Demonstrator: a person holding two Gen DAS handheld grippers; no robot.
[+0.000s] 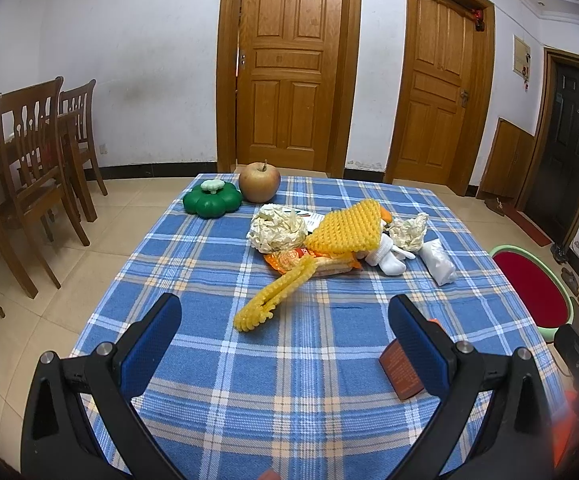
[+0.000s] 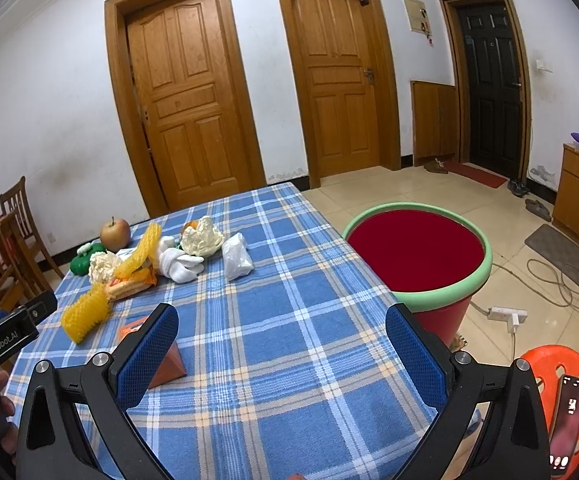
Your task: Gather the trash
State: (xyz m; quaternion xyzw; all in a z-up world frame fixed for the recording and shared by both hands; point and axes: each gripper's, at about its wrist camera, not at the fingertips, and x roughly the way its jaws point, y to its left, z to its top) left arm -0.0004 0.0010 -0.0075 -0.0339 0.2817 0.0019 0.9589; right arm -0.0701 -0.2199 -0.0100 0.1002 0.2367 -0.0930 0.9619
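My left tool (image 1: 285, 320) stands wide open over the near part of the tabletop (image 1: 289, 380), nothing between its blue pads. My right tool (image 2: 281, 328) is likewise spread wide and holds nothing. A small brown packet (image 1: 399, 372) lies on the checked cloth just beside the left tool's right finger; in the right wrist view the same packet (image 2: 167, 364) sits partly hidden behind the right tool's left finger.

Further out lies the trash cluster. A yellow foam net (image 1: 271, 294) stretches toward me, its far end touching an orange snack wrapper (image 1: 309, 262). A second, wider yellow foam net (image 1: 347, 230) rests over the wrapper. Beside it to the left is a crumpled paper ball (image 1: 277, 230); to the right are a white foam piece (image 1: 389, 258), another crumpled paper (image 1: 409, 230) and a white plastic bag (image 1: 439, 262).

At the far edge stand a green lidded container (image 1: 211, 198) and an apple (image 1: 259, 182), close together.

Off the tabletop's right side stands a red bin (image 2: 417, 256) with a green rim, on the floor.
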